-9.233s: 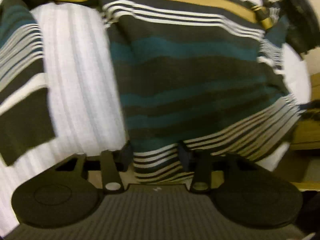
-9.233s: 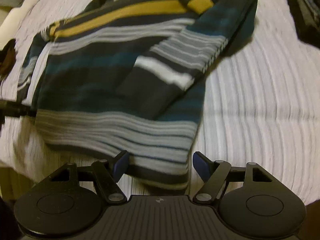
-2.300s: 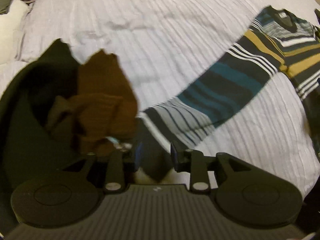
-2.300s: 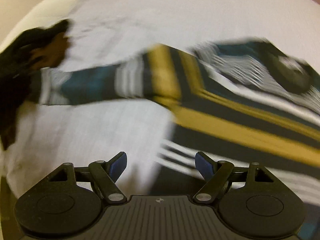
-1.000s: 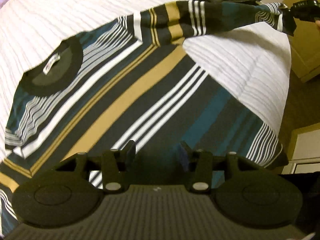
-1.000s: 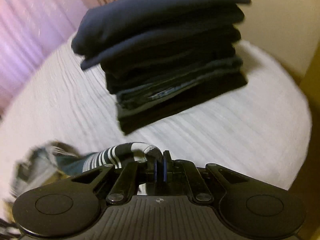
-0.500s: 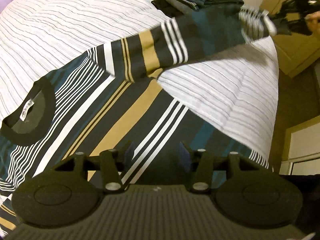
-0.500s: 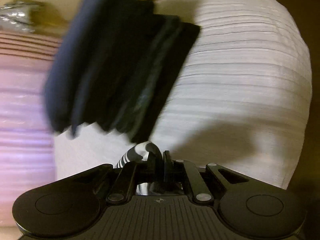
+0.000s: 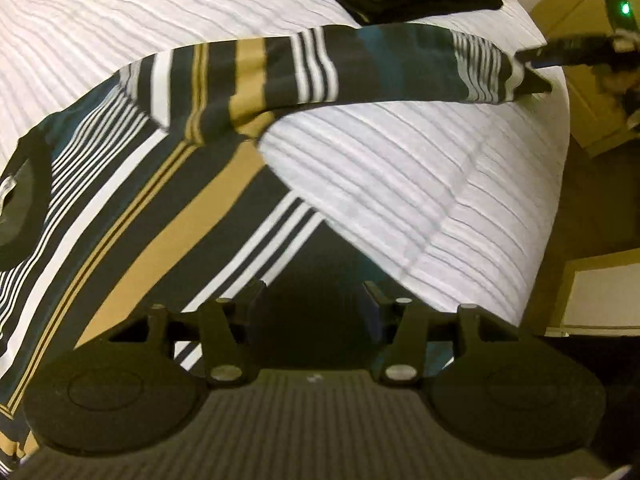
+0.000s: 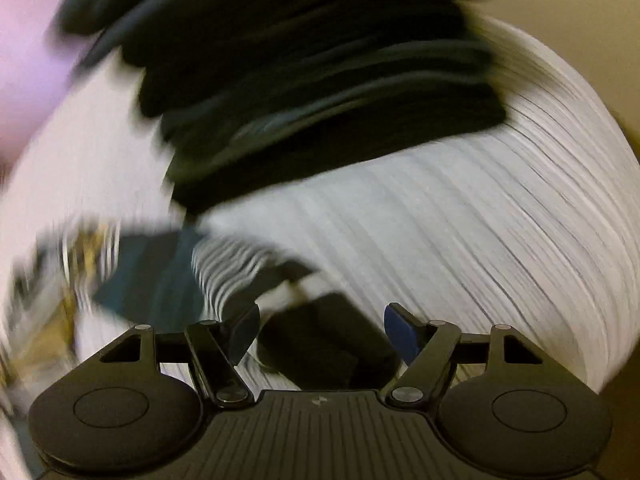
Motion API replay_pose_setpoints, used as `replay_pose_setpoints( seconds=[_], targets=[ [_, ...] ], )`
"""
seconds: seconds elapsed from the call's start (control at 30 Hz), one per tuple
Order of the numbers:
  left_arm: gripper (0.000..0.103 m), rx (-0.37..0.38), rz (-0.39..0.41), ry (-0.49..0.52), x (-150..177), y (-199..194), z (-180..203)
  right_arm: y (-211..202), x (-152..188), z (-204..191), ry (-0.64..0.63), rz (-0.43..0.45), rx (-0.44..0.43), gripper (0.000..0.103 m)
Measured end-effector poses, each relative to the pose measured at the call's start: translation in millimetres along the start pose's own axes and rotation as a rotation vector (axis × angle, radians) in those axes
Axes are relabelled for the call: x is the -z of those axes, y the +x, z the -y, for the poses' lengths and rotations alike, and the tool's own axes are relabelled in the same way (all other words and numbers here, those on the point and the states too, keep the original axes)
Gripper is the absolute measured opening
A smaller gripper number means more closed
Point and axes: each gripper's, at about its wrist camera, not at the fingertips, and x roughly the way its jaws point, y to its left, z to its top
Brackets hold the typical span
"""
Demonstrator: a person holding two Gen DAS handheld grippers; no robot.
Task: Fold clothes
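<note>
Sweater (image 9: 132,216): we see it flat on the bed (image 9: 400,184).
Left gripper (image 9: 316,300): half open over its hem.
Right gripper (image 10: 320,328): opening, cuff (image 10: 244,276) dropped clear.

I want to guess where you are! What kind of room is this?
Most likely a bedroom. A striped sweater lies on a bed with a white ribbed cover, a stack of folded dark clothes sits on it, and wooden furniture stands beside it.
</note>
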Motion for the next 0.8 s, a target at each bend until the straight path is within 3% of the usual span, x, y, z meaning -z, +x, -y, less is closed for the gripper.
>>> replay_pose_setpoints(
  seconds=[0.03, 0.1, 0.17, 0.27, 0.3, 0.43, 0.53, 0.57, 0.6, 0.7, 0.8],
  targets=[
    [0.046, 0.000, -0.007, 0.005, -1.8, 0.7, 3.0, 5.7, 6.6, -6.4, -0.075, -0.008, 0.001, 0.072],
    [0.047, 0.001, -0.021, 0.016, -5.4, 2.1, 8.8, 16.5, 17.4, -3.4, -0.099, -0.024, 0.000, 0.072],
    [0.047, -0.004, -0.031, 0.035, -8.6, 2.0, 13.1, 16.6, 20.2, 16.9, 0.047, 0.002, -0.063, 0.072],
    [0.049, -0.010, -0.037, 0.034, -11.3, 1.6, 14.5, 2.3, 25.9, 56.2, 0.348, 0.110, -0.203, 0.072],
    [0.049, -0.010, -0.039, 0.030, -12.2, 1.8, 14.4, -0.9, 27.2, 63.4, 0.379, 0.129, -0.208, 0.072],
    [0.049, -0.001, -0.046, 0.028, -15.5, 5.2, 16.4, 6.0, 29.0, 61.0, 0.212, 0.055, -0.129, 0.071],
    [0.049, 0.000, -0.051, 0.038, -19.2, 7.9, 18.9, 18.1, 34.2, 41.6, 0.040, -0.027, -0.100, 0.035],
    [0.049, 0.001, -0.051, 0.041, -20.6, 8.5, 19.1, 20.9, 35.8, 33.4, -0.028, -0.047, -0.056, 0.010],
    [0.049, 0.000, -0.049, 0.044, -22.1, 8.4, 19.0, 21.1, 35.7, 29.5, -0.065, -0.051, -0.040, 0.002],
    [0.049, -0.004, -0.037, 0.044, -25.6, 6.0, 15.7, 8.3, 24.2, 42.2, -0.008, 0.031, -0.029, 0.002],
    [0.049, -0.015, -0.029, 0.032, -25.7, 5.2, 9.7, -1.7, 8.4, 67.9, 0.133, 0.106, -0.047, 0.002]
  ],
)
